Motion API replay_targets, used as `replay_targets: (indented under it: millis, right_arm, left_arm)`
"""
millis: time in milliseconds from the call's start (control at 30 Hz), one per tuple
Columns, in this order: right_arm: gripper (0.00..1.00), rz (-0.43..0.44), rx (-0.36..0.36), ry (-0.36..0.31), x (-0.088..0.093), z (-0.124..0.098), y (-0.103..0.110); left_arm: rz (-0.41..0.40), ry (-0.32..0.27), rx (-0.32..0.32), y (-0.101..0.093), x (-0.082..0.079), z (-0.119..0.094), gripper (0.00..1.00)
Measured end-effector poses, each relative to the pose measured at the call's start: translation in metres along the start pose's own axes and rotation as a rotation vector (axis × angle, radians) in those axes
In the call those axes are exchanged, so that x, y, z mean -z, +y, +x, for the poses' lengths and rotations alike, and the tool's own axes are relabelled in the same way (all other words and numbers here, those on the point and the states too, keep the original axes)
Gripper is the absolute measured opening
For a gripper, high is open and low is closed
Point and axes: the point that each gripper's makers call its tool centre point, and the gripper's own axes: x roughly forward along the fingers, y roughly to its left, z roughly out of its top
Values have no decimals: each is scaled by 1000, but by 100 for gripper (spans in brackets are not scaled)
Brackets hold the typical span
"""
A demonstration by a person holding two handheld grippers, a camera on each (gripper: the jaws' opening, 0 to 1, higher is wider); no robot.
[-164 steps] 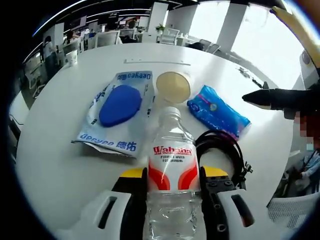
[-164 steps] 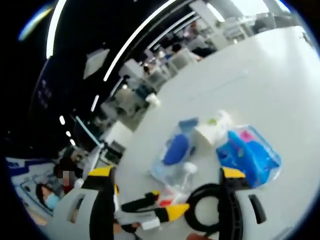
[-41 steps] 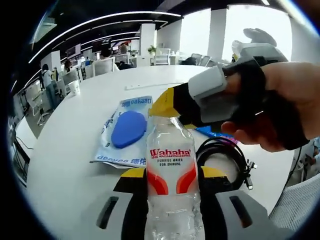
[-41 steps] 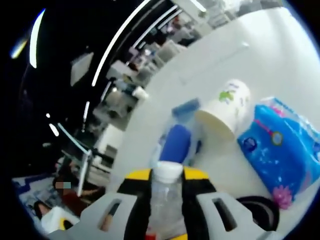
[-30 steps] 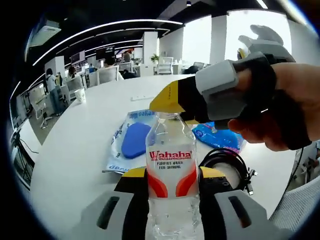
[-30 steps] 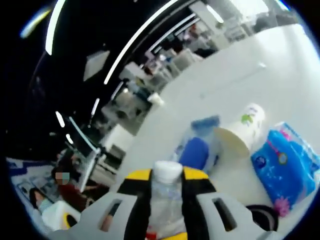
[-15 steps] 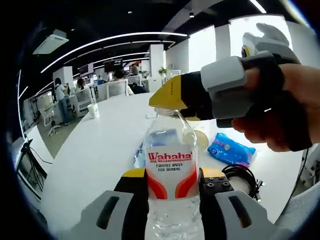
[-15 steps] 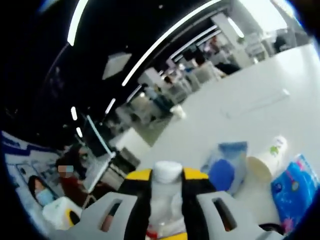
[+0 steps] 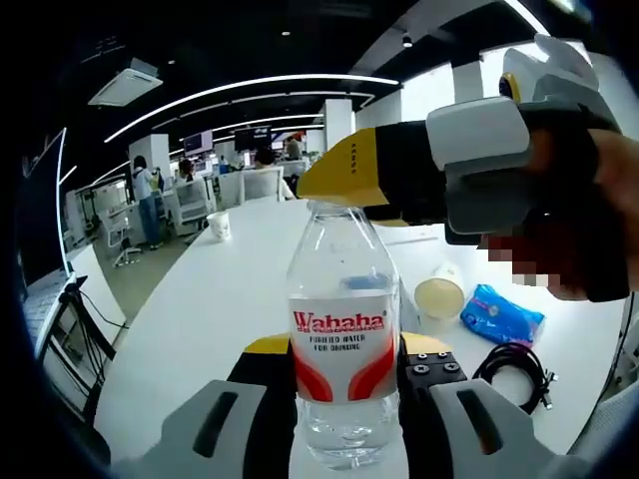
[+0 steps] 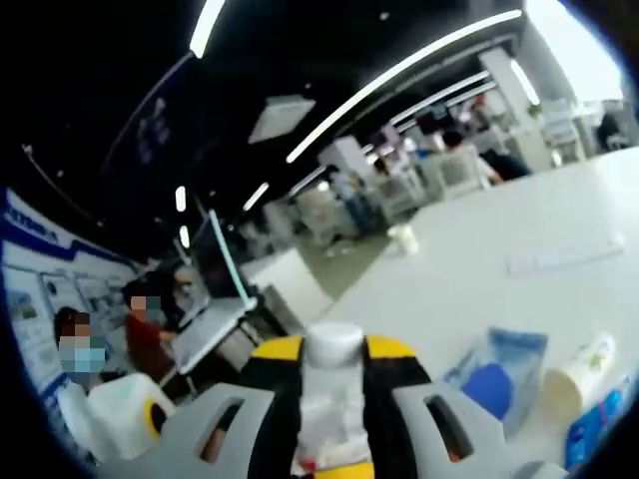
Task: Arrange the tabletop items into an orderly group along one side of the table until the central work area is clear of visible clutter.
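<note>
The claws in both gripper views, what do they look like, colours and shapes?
The left claw has light grey moulded shells with dark oval slots, black inner arms and yellow caps at the tips. In the left gripper view the right claw shows a wedge-shaped yellow tip, a black arm and a light grey block behind it. In its own view the right claw repeats that grey, black and yellow pattern.

Both grippers lift the water bottle (image 9: 342, 329) higher above the table (image 9: 230, 299); the right gripper (image 9: 349, 185) now clamps its cap.
</note>
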Motion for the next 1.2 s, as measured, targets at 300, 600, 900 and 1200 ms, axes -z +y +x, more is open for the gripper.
replay_targets:
  millis: [300,600,900,1200]
  right_arm:
    - [18,-73,-55,-24,-8,22,16]
    - [19,-140,-85,-9,-3,44,23]
    - [19,-192,-91,3,4,60,20]
    - [19,-225,-93,24,12,67,11]
  left_arm:
    - [-12,-21,-37,28,-6,9,37]
    - [-33,-17,-58,50,0,21,37]
    - [-48,-4,-65,62,7,41,37]
    - [-63,9,-65,65,16,59,37]
